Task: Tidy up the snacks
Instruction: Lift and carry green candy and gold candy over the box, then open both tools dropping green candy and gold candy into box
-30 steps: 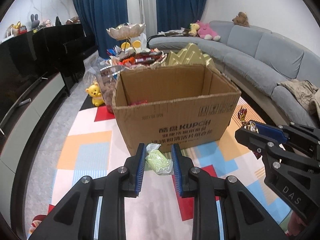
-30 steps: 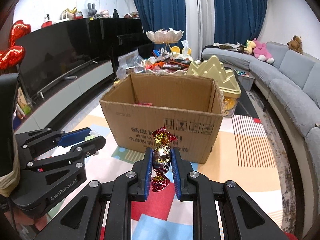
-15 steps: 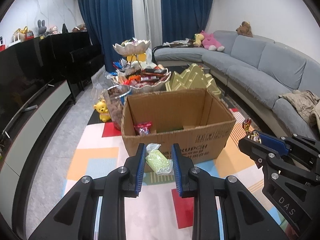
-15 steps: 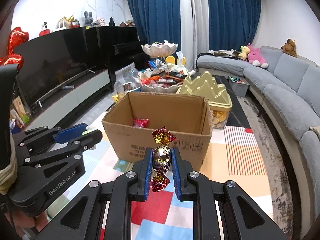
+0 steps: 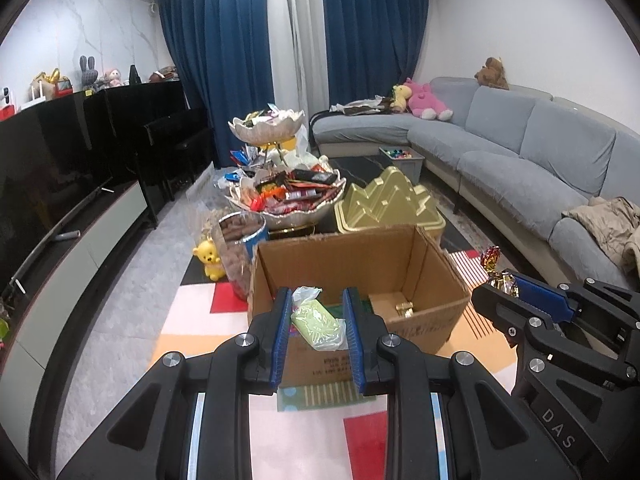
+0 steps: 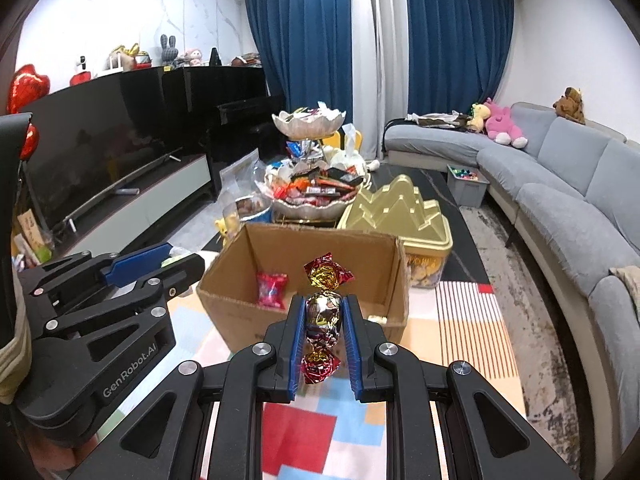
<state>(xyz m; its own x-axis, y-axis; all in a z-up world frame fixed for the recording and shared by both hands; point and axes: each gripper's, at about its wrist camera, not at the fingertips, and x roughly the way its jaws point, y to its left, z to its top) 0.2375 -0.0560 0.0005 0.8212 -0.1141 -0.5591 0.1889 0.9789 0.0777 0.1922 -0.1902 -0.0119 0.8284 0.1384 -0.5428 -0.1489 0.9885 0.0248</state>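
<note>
My left gripper [image 5: 316,300] is shut on a pale green snack packet [image 5: 316,322] and holds it above the near wall of an open cardboard box [image 5: 424,324]. My right gripper [image 6: 323,310] is shut on a foil-wrapped candy [image 6: 323,314], red and gold, held in front of the same box [image 6: 236,304]. The box holds a red packet [image 6: 272,289] and a small gold sweet [image 5: 404,309]. The right gripper also shows in the left wrist view [image 5: 516,292], to the right of the box. The left gripper shows in the right wrist view [image 6: 160,266], left of the box.
Behind the box stand a tiered dish of snacks [image 5: 292,196], a gold mountain-shaped lidded container [image 5: 388,204] and a clear jar of brown snacks [image 5: 240,248]. A grey sofa [image 5: 520,160] runs along the right, a TV unit [image 5: 60,248] along the left. A colourful rug [image 6: 304,432] covers the floor.
Both grippers have risen and now look down into the box from above; its inside has come into view. Both grips are unchanged.
</note>
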